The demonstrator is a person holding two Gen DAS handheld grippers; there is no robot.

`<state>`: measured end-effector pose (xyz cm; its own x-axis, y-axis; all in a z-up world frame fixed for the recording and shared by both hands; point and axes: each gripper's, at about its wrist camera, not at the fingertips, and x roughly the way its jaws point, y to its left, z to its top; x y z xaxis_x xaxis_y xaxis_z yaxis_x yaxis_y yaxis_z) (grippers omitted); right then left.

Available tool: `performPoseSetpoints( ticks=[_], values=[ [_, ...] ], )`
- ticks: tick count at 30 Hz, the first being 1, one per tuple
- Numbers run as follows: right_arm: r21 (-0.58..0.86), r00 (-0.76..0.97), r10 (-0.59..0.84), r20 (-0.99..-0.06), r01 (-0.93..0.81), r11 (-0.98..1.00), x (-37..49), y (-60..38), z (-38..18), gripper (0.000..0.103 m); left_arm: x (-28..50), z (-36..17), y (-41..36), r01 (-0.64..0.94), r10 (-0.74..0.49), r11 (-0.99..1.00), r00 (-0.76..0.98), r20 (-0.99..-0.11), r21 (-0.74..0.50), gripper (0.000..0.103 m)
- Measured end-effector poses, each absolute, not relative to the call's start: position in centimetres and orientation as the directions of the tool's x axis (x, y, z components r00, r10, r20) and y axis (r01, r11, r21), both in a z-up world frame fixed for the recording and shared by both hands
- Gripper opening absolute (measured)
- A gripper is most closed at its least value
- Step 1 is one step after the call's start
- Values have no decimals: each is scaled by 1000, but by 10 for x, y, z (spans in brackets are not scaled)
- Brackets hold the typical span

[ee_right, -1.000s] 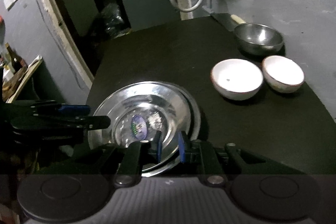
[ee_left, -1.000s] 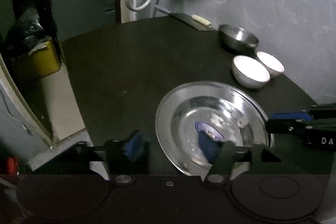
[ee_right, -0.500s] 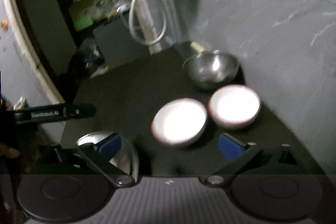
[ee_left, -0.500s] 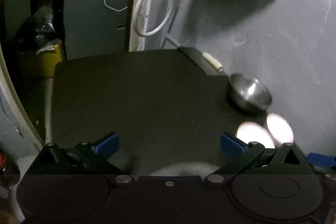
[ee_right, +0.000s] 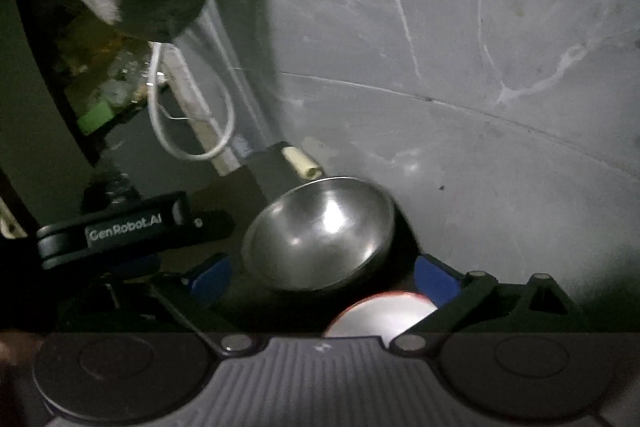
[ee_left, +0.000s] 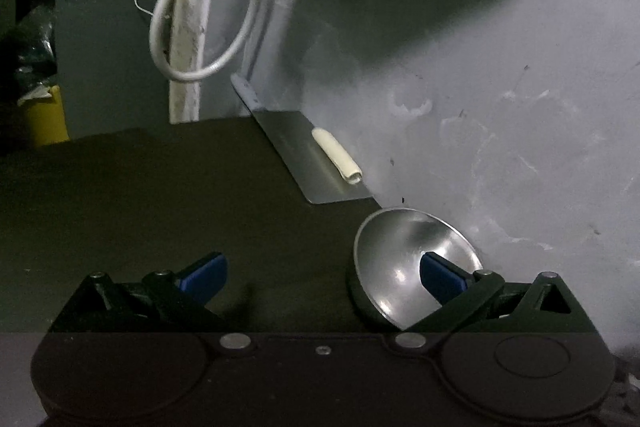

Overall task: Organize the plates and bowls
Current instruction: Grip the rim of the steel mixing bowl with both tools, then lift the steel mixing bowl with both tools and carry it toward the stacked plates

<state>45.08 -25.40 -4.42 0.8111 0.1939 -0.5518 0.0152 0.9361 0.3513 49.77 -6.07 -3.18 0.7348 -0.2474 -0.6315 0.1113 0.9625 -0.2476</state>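
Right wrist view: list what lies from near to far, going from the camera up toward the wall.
White bowl → steel bowl → cream roll on the metal sheet → grey wall.

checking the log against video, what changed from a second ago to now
Both grippers left the stacked steel plates, now out of view, and swung toward the wall-side bowls. The right gripper, pinched nearly shut at the plate rim before, has just opened and now frames the steel bowl, with a white bowl below. The left gripper opened wider; nothing is held. The bowls stayed put.
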Motion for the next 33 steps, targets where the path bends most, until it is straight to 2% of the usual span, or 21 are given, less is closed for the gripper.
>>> performPoseSetpoints(
  ticks=[5,10,12,14,15,19,21,24,26,30,33],
  values=[
    [338,796,176,-579,37,940,472,-258,-60,90,515,-49,-63,63,-228,962,714,-661,-264,102],
    [374,790,204,-578,35,927,479,-258,-69,89,523,-59,-66,44,-225,962,688,-690,-269,99],
    [384,785,212,-582,36,923,483,-258,-73,85,525,-61,-67,52,-235,961,673,-701,-272,92],
    [389,778,216,-590,39,921,487,-259,-74,81,528,-64,-69,59,-245,959,663,-708,-277,80],
    [392,777,219,-591,40,919,486,-261,-73,79,529,-66,-71,62,-251,958,660,-708,-281,77],
    [401,770,229,-596,38,915,492,-263,-76,71,532,-69,-77,90,-282,951,638,-717,-295,50],
    [407,764,235,-600,38,913,493,-264,-76,62,533,-70,-80,94,-290,949,628,-722,-300,45],
    [399,764,226,-604,45,916,491,-265,-76,57,534,-71,-84,110,-295,950,626,-722,-293,33],
    [398,763,223,-607,49,916,492,-265,-77,49,535,-72,-86,120,-296,951,616,-730,-284,18],
    [389,765,209,-609,58,919,493,-266,-78,34,530,-73,-86,114,-277,957,631,-725,-267,17],
    [395,766,224,-603,44,917,490,-266,-77,32,523,-69,-84,113,-269,959,646,-715,-259,17]
  ],
)
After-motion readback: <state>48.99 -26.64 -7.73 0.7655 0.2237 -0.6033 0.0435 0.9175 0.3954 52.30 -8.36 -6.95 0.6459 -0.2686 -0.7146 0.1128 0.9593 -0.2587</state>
